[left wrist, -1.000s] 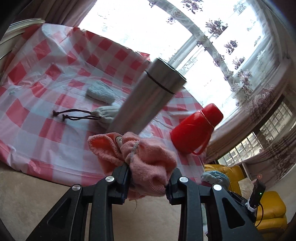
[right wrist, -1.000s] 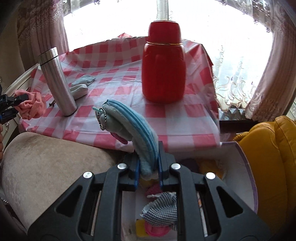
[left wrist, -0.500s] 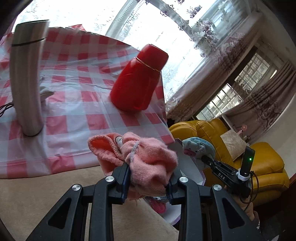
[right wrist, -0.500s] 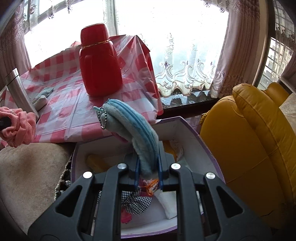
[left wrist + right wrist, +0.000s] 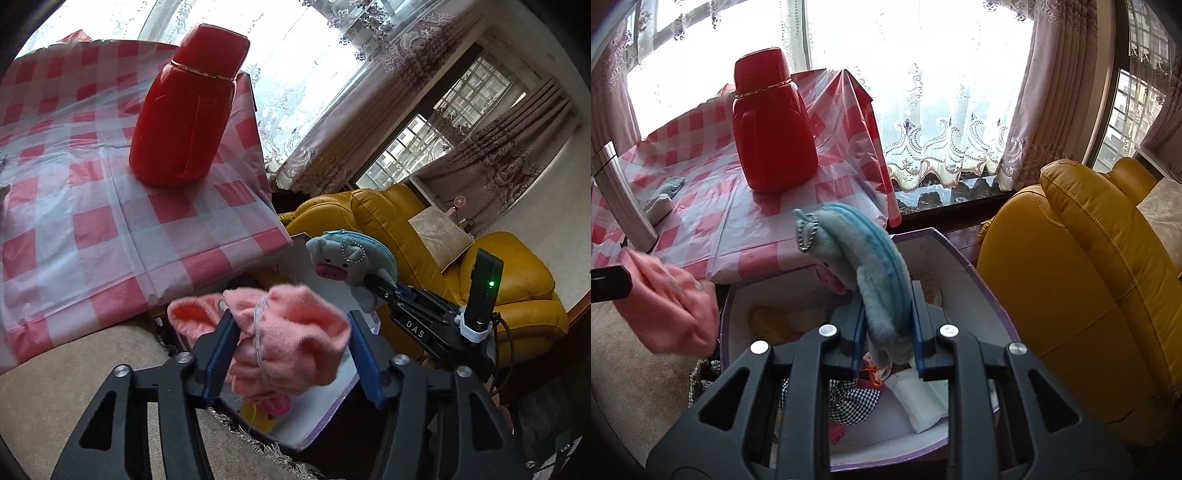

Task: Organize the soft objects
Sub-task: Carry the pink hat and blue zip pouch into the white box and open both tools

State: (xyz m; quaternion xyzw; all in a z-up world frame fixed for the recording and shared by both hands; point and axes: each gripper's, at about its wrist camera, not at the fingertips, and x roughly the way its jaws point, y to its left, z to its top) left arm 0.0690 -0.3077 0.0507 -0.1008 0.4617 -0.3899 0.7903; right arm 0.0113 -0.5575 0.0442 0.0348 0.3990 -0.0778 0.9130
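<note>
The left claw [image 5: 290,354] holds a pink knitted cloth [image 5: 284,343], bunched and tied with a pale thread, between its blue-padded fingers [image 5: 218,350]; the cloth fills the gap, though whether both pads press it cannot be told for sure, since the right pad seems to stand just off the fabric. It hangs over the near edge of a white box with a purple rim [image 5: 328,417] that sits on the floor beside the table. The right claw [image 5: 888,350] pinches a blue plush pig pouch [image 5: 871,266] with a zip along its back and a bead chain near its ear, holding it above the same box [image 5: 982,280]. From the left wrist view the pouch [image 5: 351,262] shows its pink snout, with the right claw behind it. Inside the box lie a black-and-white checked cloth [image 5: 849,402], a yellow thing [image 5: 772,325] and a white packet [image 5: 923,398]. On the table, covered by a red-and-white checked cloth [image 5: 110,206], stands a red flask [image 5: 184,110]; a steel flask [image 5: 620,199] and a small grey-blue cloth [image 5: 670,184] lie further along it. A yellow leather armchair [image 5: 1082,280] stands just beside the box.
</note>
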